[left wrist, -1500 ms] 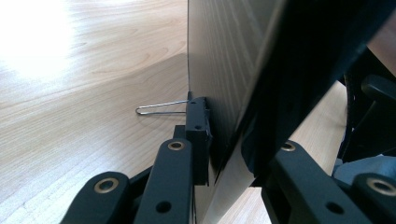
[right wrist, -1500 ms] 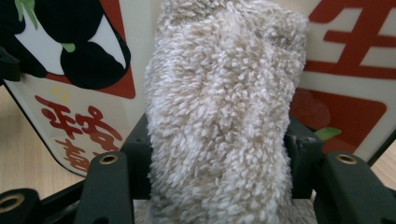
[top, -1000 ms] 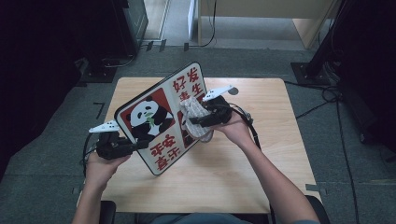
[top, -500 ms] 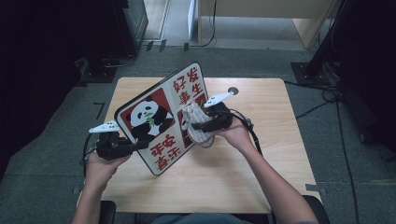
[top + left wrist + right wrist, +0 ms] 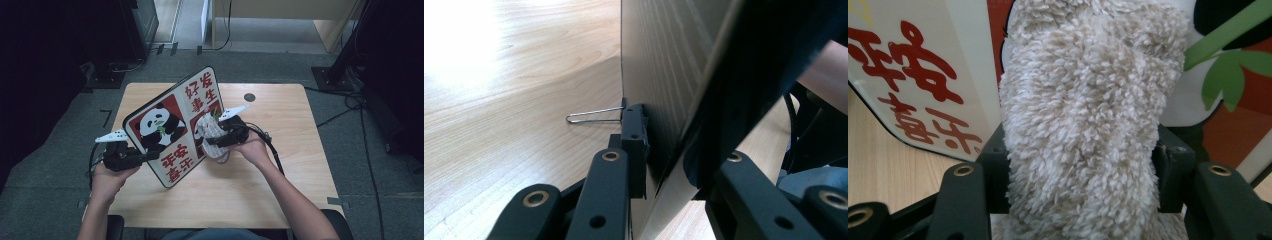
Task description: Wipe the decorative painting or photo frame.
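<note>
A board [image 5: 167, 122] printed with a panda and red characters stands tilted on edge on the wooden table [image 5: 290, 150]. My left gripper [image 5: 145, 156] is shut on the board's lower left edge. In the left gripper view the board's plain back [image 5: 664, 65] runs between the jaws of that gripper [image 5: 669, 170], beside a black binder clip [image 5: 634, 132]. My right gripper [image 5: 210, 143] is shut on a fluffy beige cloth [image 5: 206, 125] that presses on the board's printed face. In the right gripper view the cloth [image 5: 1083, 115] bulges between the pads of the gripper [image 5: 1080, 172], against the board [image 5: 923, 75].
A round cable hole [image 5: 249, 97] is in the table's far side. Cables [image 5: 350, 102] lie on the grey floor at the right, and dark equipment [image 5: 142, 25] stands behind the table. A person's forearms come in from the bottom.
My right gripper has slid the cloth down the board's face, toward me. The left gripper and the board have kept still.
</note>
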Action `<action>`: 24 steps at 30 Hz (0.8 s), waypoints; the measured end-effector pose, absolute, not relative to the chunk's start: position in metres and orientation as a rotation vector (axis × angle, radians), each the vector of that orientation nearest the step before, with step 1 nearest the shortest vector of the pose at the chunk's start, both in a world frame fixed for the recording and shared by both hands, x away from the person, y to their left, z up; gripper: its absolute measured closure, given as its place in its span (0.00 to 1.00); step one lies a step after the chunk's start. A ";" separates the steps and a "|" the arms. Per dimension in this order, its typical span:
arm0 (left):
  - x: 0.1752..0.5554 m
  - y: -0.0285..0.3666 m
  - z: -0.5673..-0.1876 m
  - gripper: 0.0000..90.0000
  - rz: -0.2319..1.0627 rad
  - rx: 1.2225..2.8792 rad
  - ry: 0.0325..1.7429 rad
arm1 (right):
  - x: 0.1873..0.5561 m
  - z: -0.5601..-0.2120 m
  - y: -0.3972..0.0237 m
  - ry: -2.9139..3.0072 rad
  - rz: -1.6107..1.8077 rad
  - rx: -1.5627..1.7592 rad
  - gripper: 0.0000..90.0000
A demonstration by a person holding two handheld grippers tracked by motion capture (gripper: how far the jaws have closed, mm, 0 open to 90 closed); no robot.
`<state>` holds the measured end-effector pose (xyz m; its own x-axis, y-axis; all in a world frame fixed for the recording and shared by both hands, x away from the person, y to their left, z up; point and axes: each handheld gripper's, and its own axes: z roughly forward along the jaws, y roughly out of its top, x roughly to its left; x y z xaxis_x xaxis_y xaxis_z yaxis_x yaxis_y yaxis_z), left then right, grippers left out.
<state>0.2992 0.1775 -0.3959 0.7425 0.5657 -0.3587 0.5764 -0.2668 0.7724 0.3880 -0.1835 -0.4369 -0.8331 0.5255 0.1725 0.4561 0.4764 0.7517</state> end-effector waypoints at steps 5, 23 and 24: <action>0.299 0.178 -0.396 0.86 -0.012 1.937 0.870 | 0.386 -0.445 -0.185 2.631 1.295 0.873 0.47; 0.299 0.177 -0.396 0.86 -0.010 1.940 0.866 | 0.379 -0.476 -0.188 2.685 1.212 0.910 0.47; 0.299 0.177 -0.396 0.86 -0.010 1.940 0.866 | 0.379 -0.478 -0.189 2.690 1.204 0.917 0.47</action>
